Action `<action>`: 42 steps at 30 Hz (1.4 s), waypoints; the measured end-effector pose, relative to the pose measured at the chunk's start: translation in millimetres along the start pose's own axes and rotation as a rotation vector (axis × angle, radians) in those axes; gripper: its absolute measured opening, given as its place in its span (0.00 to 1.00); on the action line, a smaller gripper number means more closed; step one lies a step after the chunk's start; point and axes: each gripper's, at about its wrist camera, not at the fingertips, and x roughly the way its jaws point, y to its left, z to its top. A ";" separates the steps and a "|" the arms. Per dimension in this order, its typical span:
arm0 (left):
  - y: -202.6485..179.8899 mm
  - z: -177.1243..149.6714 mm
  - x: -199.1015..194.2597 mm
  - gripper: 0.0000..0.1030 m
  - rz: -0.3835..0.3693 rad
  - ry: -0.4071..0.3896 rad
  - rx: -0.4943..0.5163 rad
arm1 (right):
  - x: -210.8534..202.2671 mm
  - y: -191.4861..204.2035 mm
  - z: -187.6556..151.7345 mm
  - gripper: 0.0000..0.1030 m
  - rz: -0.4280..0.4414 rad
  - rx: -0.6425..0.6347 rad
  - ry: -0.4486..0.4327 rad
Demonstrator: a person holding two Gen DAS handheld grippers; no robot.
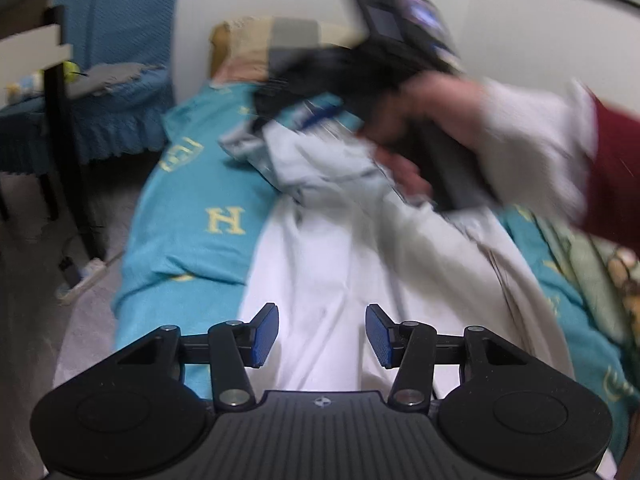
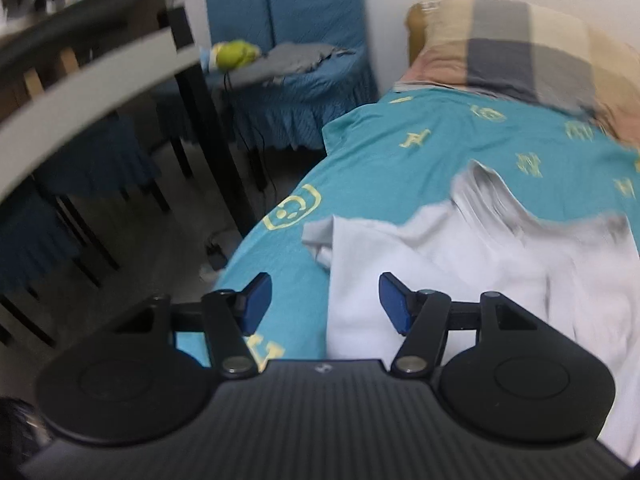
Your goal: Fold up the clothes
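1. Evidently, from the left wrist, your left gripper [image 1: 322, 334] hovers with jaws released over the white garment [image 1: 320, 264], which lies rumpled on the bed [image 1: 192, 216].
2. From the right wrist, your right gripper [image 2: 324, 306] is also released, empty, at the garment's edge; no neat fold shows, so folding remains.

Garment [image 2: 460, 264] on bed [image 2: 380, 152] — pillow [image 2: 500, 48] behind, chair [image 2: 296, 76] left.
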 end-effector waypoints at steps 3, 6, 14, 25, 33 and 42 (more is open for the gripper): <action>-3.4 -7.1 14.5 0.49 -0.003 0.027 0.044 | 28.5 7.2 8.6 0.48 -0.075 -0.067 0.031; -8.9 -14.0 23.7 0.42 0.009 0.050 0.094 | 42.1 6.3 13.9 0.13 -0.172 -0.108 0.044; -20.0 -17.6 15.3 0.06 0.031 -0.011 0.167 | 11.5 -51.7 50.6 0.04 -0.211 0.089 -0.054; -34.4 -12.5 -1.3 0.05 -0.123 -0.011 0.215 | 29.4 -192.2 29.3 0.04 -0.231 0.488 0.069; -33.1 -17.8 22.6 0.11 -0.138 0.065 0.195 | 33.9 -215.7 -5.2 0.06 -0.134 0.538 0.047; -19.3 -1.0 -3.2 0.52 -0.171 -0.040 0.061 | -39.4 -212.7 -28.8 0.57 -0.082 0.514 -0.070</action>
